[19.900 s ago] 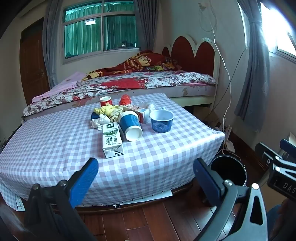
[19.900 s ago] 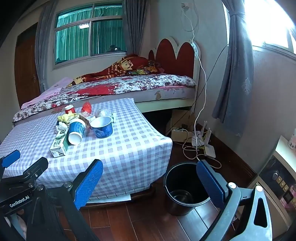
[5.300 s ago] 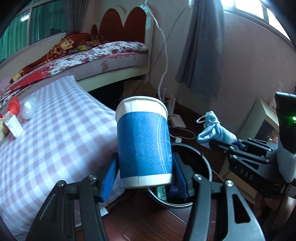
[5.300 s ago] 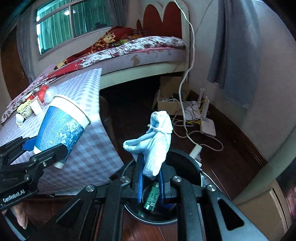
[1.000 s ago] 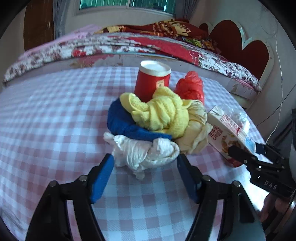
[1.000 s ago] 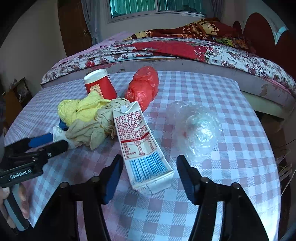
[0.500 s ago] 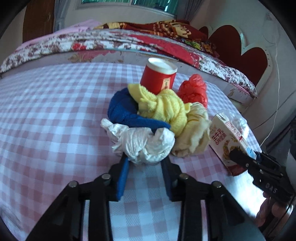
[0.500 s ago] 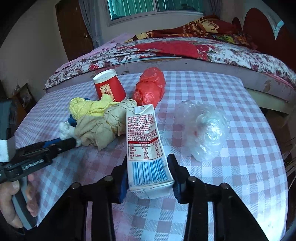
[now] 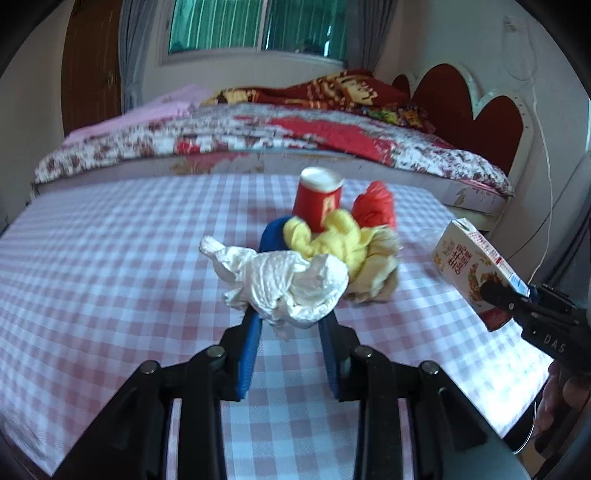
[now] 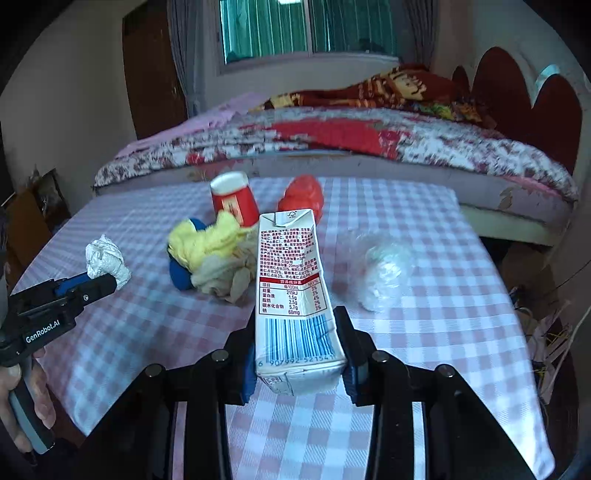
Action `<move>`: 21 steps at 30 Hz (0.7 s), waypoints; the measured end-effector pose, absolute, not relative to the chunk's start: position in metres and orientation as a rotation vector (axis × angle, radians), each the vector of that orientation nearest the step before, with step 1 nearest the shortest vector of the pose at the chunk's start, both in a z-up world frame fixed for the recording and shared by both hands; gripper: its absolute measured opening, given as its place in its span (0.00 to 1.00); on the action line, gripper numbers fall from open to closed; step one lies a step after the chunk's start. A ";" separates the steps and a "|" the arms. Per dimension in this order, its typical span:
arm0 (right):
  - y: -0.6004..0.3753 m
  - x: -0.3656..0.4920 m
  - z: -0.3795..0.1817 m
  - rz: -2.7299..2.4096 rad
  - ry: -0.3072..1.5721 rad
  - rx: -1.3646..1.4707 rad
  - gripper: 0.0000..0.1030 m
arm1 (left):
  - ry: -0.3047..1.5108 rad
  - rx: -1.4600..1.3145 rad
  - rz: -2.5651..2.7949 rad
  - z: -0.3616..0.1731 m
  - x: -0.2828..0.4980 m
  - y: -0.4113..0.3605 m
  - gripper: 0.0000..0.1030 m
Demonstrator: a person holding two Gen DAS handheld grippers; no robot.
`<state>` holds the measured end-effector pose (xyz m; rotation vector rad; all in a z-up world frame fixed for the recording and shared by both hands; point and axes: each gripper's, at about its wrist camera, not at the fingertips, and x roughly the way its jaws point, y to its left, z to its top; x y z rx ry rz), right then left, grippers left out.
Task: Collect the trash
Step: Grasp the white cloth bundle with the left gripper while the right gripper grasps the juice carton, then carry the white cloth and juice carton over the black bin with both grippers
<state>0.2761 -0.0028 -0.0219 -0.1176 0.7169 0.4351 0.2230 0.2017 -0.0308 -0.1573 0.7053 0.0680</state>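
Carton (image 10: pixel 291 288) barcode 6907992… (blurred, perhaps)

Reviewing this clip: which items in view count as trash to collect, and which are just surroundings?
Trash:
crumpled tissue, in the left gripper
milk carton, in the right gripper
red cup
red bag
clear plastic wad

Surroundings:
bed
window
checked tablecloth

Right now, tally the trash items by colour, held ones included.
White: 2, crumpled tissue in the left claw, milk carton in the right claw
Red: 2, paper cup, plastic bag
Yellow: 1, rag
Beige: 1, rag
Blue: 1, item under the rags
Clear: 1, plastic wad
Total: 8
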 end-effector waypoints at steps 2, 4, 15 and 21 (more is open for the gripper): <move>-0.010 0.264 -0.010 0.423 0.694 -0.111 0.37 | 0.681 -0.147 0.071 -0.022 0.216 0.198 0.31; -0.017 0.252 0.002 0.415 0.670 -0.105 0.37 | 0.654 -0.141 0.069 -0.011 0.208 0.192 0.31; -0.075 0.189 0.057 0.333 0.556 -0.064 0.37 | 0.575 -0.123 -0.052 0.033 0.176 0.136 0.31; -0.112 0.167 0.070 0.280 0.527 -0.034 0.37 | 0.569 -0.085 -0.126 0.042 0.171 0.097 0.31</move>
